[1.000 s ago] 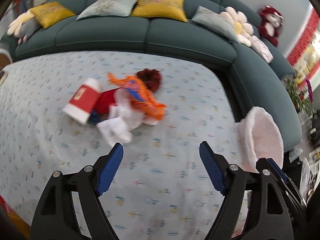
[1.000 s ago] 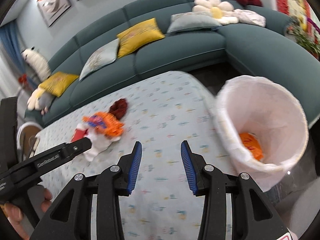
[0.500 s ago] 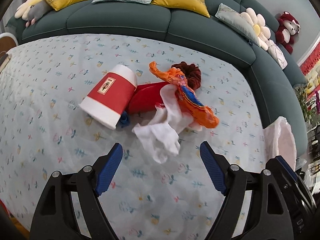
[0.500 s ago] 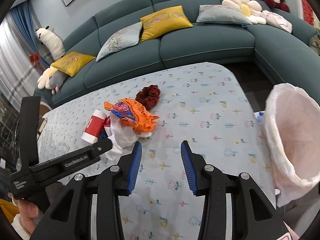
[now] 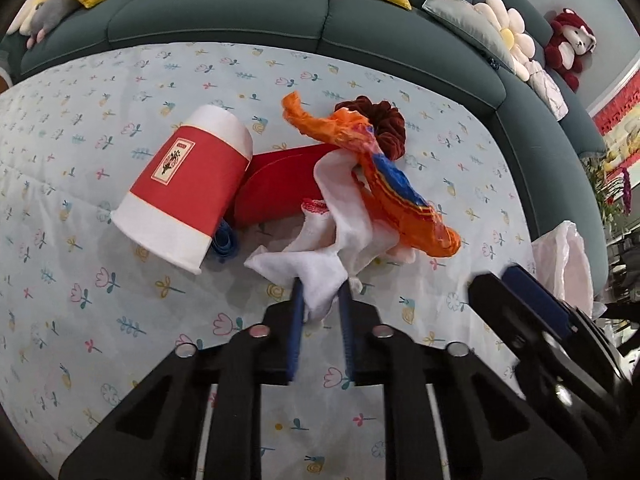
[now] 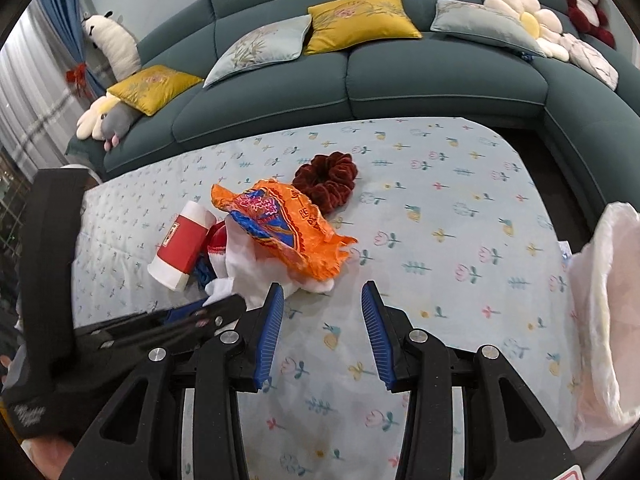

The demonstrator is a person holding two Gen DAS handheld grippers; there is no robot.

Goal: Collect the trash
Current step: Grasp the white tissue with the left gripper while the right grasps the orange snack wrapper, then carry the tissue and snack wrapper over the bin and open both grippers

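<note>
A trash pile lies on the flowered tablecloth [image 5: 120,320]: a crumpled white tissue [image 5: 320,268], an orange snack wrapper [image 5: 384,184], a red-and-white paper cup [image 5: 184,188] on its side, a flat red piece [image 5: 280,184] and a dark red scrunchie [image 5: 380,120]. My left gripper [image 5: 320,300] is shut on the tissue's near corner. My right gripper [image 6: 322,296] is open and empty just in front of the pile, with the wrapper [image 6: 288,224] beyond its fingertips. It also shows at the right of the left wrist view [image 5: 520,292].
A white-lined trash bin [image 6: 604,320] stands past the table's right edge. A teal sofa [image 6: 360,80] with cushions and plush toys curves around the back and right of the table. A small blue scrap [image 5: 224,240] lies beside the cup.
My left gripper moved forward to the pile and closed on the white tissue. My right gripper swung left, away from the bin, and came up to the pile, still open.
</note>
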